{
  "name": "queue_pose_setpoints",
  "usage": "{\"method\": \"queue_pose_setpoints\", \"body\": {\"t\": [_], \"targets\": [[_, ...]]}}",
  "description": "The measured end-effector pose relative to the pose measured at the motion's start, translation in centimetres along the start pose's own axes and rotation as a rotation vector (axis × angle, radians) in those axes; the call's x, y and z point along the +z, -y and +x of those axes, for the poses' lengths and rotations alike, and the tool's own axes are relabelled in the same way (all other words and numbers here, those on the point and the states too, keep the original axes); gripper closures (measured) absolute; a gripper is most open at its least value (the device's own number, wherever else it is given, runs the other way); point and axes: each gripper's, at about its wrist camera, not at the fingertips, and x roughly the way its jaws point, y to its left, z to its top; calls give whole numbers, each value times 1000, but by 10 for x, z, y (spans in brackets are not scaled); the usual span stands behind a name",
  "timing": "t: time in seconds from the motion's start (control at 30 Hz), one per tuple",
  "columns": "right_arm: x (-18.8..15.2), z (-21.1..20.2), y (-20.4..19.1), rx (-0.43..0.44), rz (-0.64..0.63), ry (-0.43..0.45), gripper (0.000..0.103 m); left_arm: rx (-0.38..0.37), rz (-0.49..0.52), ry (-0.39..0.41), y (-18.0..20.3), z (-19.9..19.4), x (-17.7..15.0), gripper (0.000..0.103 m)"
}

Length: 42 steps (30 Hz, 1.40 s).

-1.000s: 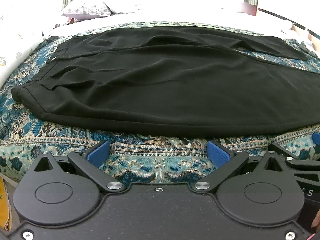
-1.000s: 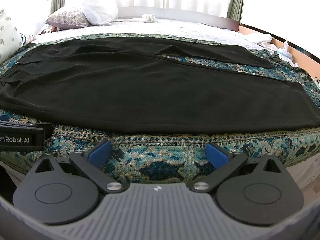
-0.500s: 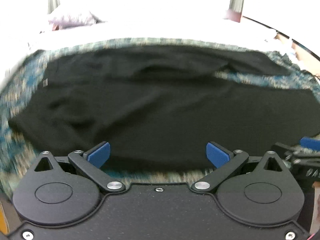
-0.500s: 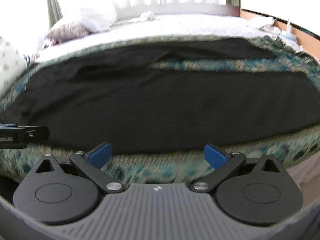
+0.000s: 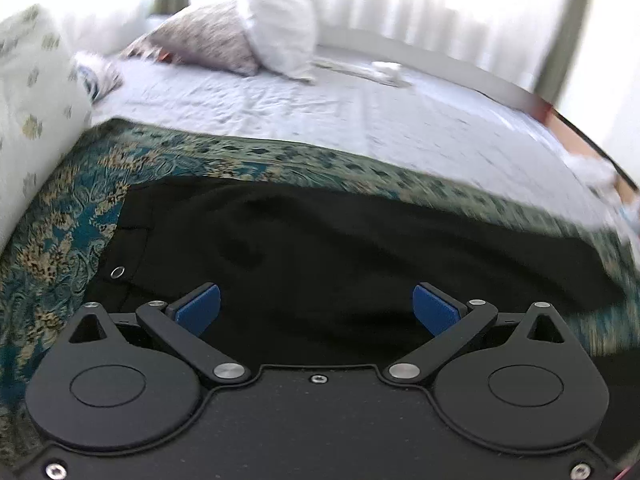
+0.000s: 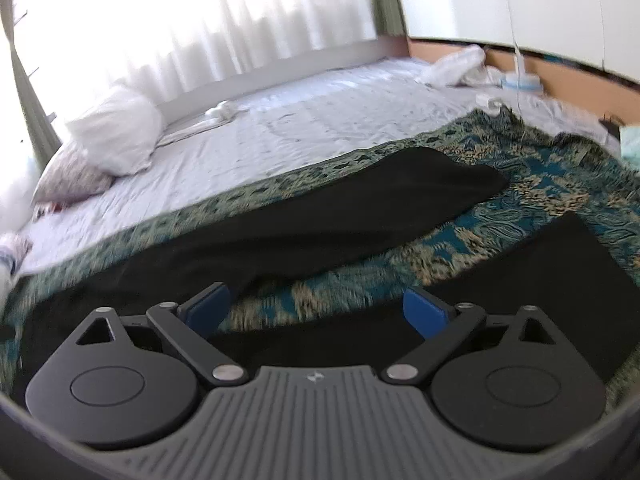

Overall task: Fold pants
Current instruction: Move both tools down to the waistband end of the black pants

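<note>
Black pants (image 5: 340,248) lie flat on a teal patterned blanket (image 5: 60,240) on a bed. In the left wrist view I see the waistband end with a metal button (image 5: 117,272) at the left. My left gripper (image 5: 316,312) is open and empty, just above the pants near the waist. In the right wrist view the two legs spread apart: the far leg (image 6: 360,216) and the near leg (image 6: 552,280), with blanket (image 6: 460,240) between them. My right gripper (image 6: 316,312) is open and empty above the crotch area.
A white sheet (image 5: 320,108) covers the bed beyond the blanket. Pillows (image 5: 248,32) lie at the far left and a floral cushion (image 5: 28,100) at the left edge. Curtains (image 6: 200,20) hang behind. A wooden bed edge (image 6: 560,68) with clutter is at the right.
Both grippers have moved forward from the bed's front edge to over the pants. The left has swung toward the waistband, the right toward the legs. Both stay open.
</note>
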Motion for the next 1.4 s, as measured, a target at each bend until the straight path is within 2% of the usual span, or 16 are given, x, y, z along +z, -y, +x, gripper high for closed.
{"method": "queue_pose_setpoints", "body": {"t": [0.17, 0.27, 0.4, 0.5, 0.63, 0.83, 0.9, 1.0, 1.13, 1.27, 1.37, 1.4], "targets": [[42, 60, -2, -36, 86, -25, 14, 68, -186, -37, -22, 70, 52, 0], [62, 100, -8, -72, 111, -15, 14, 143, -224, -38, -33, 116, 69, 0], [80, 152, -17, -156, 98, 25, 14, 253, -271, 2, -45, 168, 85, 0], [90, 195, -16, -223, 115, 38, 9, 331, -316, 6, -58, 205, 92, 0], [97, 246, -5, -297, 183, 44, 2, 393, -381, 8, -73, 246, 98, 0], [104, 305, 2, -388, 213, 23, 0, 499, -477, 5, -89, 282, 91, 0], [105, 321, 0, -412, 206, 10, 0, 557, -436, 41, -85, 287, 88, 0], [110, 342, -6, -440, 176, 2, 0, 601, -405, 35, -81, 297, 86, 0], [110, 377, -10, -567, 130, -111, 0, 665, -376, 44, -77, 307, 84, 0], [105, 384, -11, -606, 119, -87, 0, 688, -375, 71, -77, 311, 85, 0], [109, 381, -11, -580, 119, -83, 12, 683, -382, 69, -80, 312, 88, 0], [111, 380, -11, -574, 115, -77, 25, 678, -389, 65, -82, 312, 89, 0]]}}
